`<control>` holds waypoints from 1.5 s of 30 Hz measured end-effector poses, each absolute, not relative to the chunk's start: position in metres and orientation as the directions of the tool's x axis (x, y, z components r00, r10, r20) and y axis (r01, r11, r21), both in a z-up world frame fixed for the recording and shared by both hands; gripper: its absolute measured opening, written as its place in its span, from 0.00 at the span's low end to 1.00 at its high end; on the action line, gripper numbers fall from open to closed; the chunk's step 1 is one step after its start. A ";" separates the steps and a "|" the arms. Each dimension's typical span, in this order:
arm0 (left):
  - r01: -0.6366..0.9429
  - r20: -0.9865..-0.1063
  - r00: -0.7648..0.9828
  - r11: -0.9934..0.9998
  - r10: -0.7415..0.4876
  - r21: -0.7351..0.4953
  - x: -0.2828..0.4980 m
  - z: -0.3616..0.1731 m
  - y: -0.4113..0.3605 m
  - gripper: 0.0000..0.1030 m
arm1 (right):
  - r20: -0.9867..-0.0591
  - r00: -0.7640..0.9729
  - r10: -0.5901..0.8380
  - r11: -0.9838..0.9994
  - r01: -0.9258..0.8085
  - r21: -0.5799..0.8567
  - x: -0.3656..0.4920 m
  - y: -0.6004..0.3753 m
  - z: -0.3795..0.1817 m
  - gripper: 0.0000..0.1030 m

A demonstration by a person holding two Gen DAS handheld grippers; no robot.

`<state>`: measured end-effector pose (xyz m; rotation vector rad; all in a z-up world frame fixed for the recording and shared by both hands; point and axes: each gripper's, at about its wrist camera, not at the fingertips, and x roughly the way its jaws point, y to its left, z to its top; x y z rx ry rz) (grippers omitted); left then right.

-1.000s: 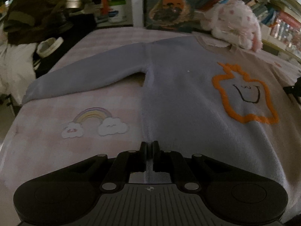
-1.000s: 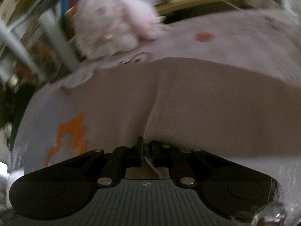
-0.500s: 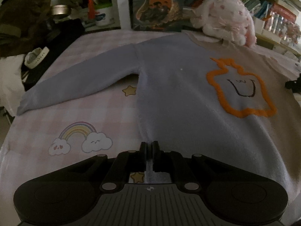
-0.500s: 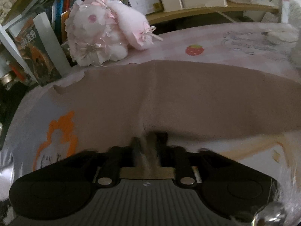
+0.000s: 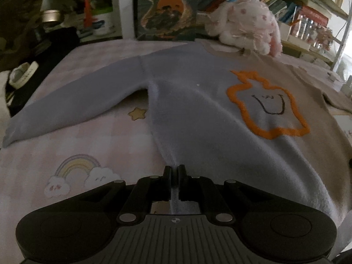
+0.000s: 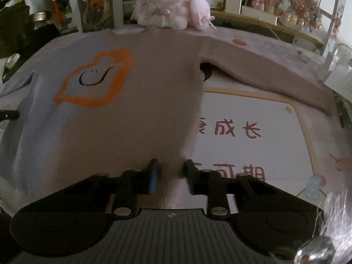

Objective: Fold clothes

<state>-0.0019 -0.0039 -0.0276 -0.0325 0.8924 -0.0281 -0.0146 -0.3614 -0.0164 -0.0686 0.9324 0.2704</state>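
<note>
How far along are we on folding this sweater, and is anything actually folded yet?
Done: the two-tone sweater lies spread flat, face up, on the pink bedsheet, both sleeves stretched out. In hand: the left claw is shut on the blue side of the hem, while the right claw is open over the beige side. Left: every fold; neither sleeve is turned in.

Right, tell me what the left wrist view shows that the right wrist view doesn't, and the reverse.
Only the left wrist view shows the left gripper shut on the hem of the two-tone blue and beige sweater, its blue sleeve, and the pastel rainbow print on the pink blanket.

Only the right wrist view shows the right gripper open over the hem, the beige sleeve, and the red printed characters.

Both show the orange outlined smiley patch and the fluffy pink and white plush rabbit.
</note>
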 end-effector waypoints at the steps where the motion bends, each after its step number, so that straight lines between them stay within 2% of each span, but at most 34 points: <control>1: 0.017 -0.775 0.630 0.999 -0.045 -0.045 0.000 -0.028 -0.005 0.04 | -0.798 0.572 0.191 0.967 -0.248 0.054 -0.014 -0.364 -0.016 0.14; 7: 0.045 -0.765 0.642 0.998 -0.054 -0.032 0.004 -0.030 -0.013 0.04 | -0.811 0.563 0.158 0.977 -0.210 0.045 -0.004 -0.368 -0.015 0.15; 8: 0.041 -0.766 0.641 0.999 -0.054 -0.036 0.003 -0.029 -0.011 0.06 | -0.819 0.549 0.167 0.975 -0.215 0.054 -0.004 -0.367 -0.013 0.17; 10: 0.020 -0.774 0.633 0.999 -0.035 -0.029 -0.002 -0.027 -0.008 0.09 | -0.824 0.539 0.174 0.976 -0.206 0.072 -0.009 -0.369 -0.010 0.31; 11: 0.016 -0.774 0.633 0.999 -0.033 -0.030 -0.006 -0.025 -0.007 0.10 | -0.819 0.549 0.165 0.978 -0.201 0.062 -0.013 -0.371 -0.008 0.35; 14: 0.001 -0.780 0.624 0.997 -0.056 -0.071 -0.021 -0.026 -0.003 0.16 | -0.818 0.555 0.152 0.979 -0.199 0.047 -0.025 -0.375 -0.008 0.36; 17: -0.026 -0.781 0.621 0.995 -0.063 -0.101 -0.031 -0.027 -0.001 0.16 | -0.830 0.526 0.187 0.976 -0.193 0.097 -0.032 -0.379 -0.011 0.33; 18: -0.033 -0.781 0.621 0.994 -0.064 -0.108 -0.033 -0.027 -0.001 0.16 | -0.831 0.523 0.191 0.975 -0.199 0.099 -0.033 -0.377 -0.012 0.28; 19: -0.039 -0.781 0.621 0.993 -0.065 -0.114 -0.035 -0.027 -0.001 0.16 | -0.831 0.520 0.196 0.973 -0.205 0.102 -0.034 -0.376 -0.012 0.19; 21: -0.043 -0.779 0.623 0.992 -0.063 -0.115 -0.036 -0.027 -0.001 0.07 | -0.832 0.514 0.206 0.970 -0.218 0.106 -0.037 -0.372 -0.012 0.13; 22: -0.045 -0.778 0.625 0.992 -0.062 -0.115 -0.036 -0.027 0.000 0.07 | -0.833 0.512 0.209 0.969 -0.224 0.106 -0.038 -0.370 -0.012 0.11; 32: -0.042 -0.776 0.629 0.996 -0.032 -0.075 -0.030 -0.027 0.008 0.05 | -0.845 0.491 0.215 0.967 -0.230 0.112 -0.042 -0.365 -0.011 0.10; 45: -0.045 -0.773 0.632 0.994 -0.046 -0.097 -0.028 -0.028 0.019 0.05 | -0.845 0.484 0.227 0.963 -0.242 0.120 -0.045 -0.362 -0.012 0.10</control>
